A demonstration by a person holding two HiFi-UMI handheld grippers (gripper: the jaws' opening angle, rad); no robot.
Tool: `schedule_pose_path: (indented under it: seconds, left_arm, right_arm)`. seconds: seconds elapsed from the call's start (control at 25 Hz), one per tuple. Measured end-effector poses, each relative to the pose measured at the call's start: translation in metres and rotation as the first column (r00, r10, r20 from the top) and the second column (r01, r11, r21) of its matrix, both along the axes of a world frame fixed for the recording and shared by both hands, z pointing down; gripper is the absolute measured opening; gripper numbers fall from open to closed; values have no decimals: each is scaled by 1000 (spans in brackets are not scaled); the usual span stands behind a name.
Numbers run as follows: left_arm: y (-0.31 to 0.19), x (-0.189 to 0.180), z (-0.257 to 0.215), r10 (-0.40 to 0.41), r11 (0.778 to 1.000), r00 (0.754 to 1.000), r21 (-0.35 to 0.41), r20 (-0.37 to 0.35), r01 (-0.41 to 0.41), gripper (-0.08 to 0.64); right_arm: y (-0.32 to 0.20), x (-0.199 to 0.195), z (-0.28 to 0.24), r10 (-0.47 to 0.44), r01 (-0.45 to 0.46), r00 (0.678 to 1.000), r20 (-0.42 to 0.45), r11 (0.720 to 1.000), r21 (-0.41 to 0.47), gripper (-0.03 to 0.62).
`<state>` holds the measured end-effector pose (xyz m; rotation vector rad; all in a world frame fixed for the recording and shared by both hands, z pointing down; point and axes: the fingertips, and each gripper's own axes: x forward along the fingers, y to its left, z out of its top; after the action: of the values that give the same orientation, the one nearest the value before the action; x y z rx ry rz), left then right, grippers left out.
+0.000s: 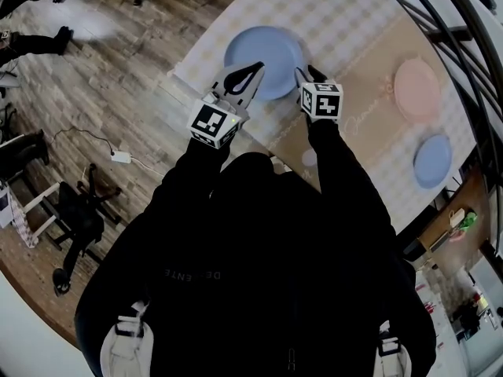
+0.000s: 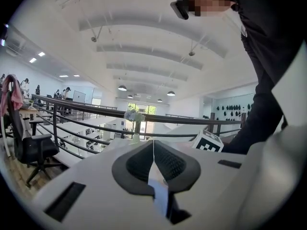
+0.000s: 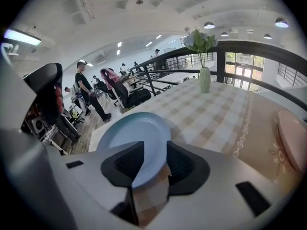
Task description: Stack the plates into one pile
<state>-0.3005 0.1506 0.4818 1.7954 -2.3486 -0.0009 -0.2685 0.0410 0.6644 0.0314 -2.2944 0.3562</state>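
Light: bright and even, ceiling lamps [image 2: 123, 87] glowing, windows [image 3: 242, 63] blown white.
Head view: dimmer, dark clothing [image 1: 259, 273] swallowing detail.
Edges: strong fisheye bend, black corners.
Focus: blue plate [image 3: 134, 138] fairly sharp, close foreground soft.

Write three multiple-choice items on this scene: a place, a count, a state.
1. Nearest the right gripper lies: A the pink plate; B the big blue plate; C the small blue plate.
2. Plates on the table: A two; B three; C five.
3. The right gripper's jaws are: A apart; B shut on the pink plate; C shut on nothing.
B: its rim shows between the jaws. B: two blue, one pink. A: a gap shows between the pads.
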Motion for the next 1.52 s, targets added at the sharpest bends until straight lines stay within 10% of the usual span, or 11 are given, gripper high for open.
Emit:
schedule_pose_path:
  seconds: [0.76, 1.04, 1.52]
  left_arm:
    - [-25, -9, 29, 105, 993, 993, -37, -56, -108, 20]
    - [-37, -13, 28, 148, 988, 988, -39, -43, -149, 20]
    - [-53, -8, 17, 199, 979, 980, -38, -26, -200, 20]
  right_arm:
    - [9, -1, 73, -1, -1, 981, -192, 1000, -10, 124]
    - [10, 3, 74, 61, -92, 975, -212, 986, -139, 77]
    - [-8, 27, 69, 276, -340, 937, -212, 859, -384, 21]
